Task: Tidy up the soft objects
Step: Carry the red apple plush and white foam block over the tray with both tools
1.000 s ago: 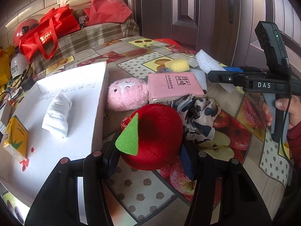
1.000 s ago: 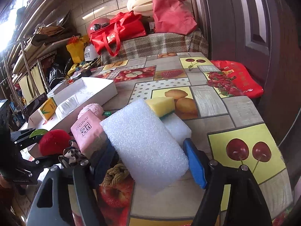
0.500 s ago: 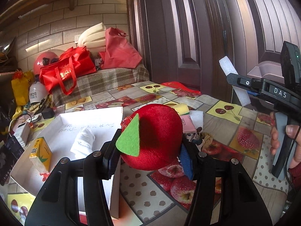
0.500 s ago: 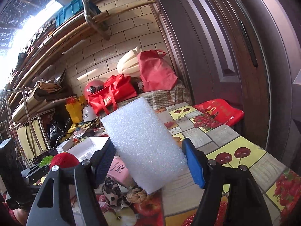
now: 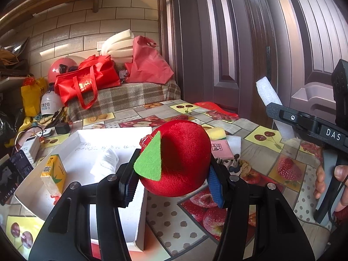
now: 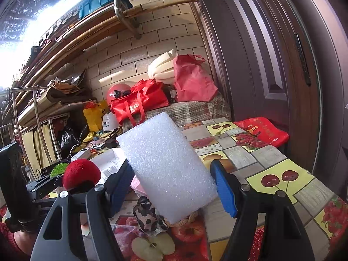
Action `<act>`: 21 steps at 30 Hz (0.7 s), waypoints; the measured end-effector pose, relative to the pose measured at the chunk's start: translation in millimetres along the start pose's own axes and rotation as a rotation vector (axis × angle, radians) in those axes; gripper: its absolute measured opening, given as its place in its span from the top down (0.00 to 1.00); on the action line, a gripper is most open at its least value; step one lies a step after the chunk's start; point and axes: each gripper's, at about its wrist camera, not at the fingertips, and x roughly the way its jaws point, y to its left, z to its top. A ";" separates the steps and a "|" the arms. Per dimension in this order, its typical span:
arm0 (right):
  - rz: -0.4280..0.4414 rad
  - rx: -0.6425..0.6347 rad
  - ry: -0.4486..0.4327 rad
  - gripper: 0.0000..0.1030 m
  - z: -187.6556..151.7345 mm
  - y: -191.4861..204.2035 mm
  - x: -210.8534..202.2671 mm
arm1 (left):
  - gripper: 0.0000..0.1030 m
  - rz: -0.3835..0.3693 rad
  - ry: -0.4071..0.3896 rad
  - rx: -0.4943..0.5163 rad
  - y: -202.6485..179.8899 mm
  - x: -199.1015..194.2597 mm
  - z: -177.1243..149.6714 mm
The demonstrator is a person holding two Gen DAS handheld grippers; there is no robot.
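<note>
plush apple (image 5: 178, 158) gripped – foam block (image 6: 167, 165) too

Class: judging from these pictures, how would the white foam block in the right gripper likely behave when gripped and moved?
The foam block looks airy, so probably light for its size. Held in the right gripper without sagging, it seems fairly stiff. Its bubbly surface likely dents if squeezed.

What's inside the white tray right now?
The white tray holds a yellow carton and a white cloth bundle. The red plush apple in the left gripper hides its near right part.
</note>
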 end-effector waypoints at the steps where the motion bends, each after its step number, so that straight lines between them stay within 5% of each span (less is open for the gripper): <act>1: 0.001 -0.003 0.001 0.30 -0.4 1.9 0.9 | 0.47 0.005 -0.002 -0.015 3.2 -0.6 -0.4; 21: 0.063 -0.096 0.049 0.30 -9.4 47.0 15.1 | 0.46 0.120 -0.048 -0.028 29.8 -12.0 -2.7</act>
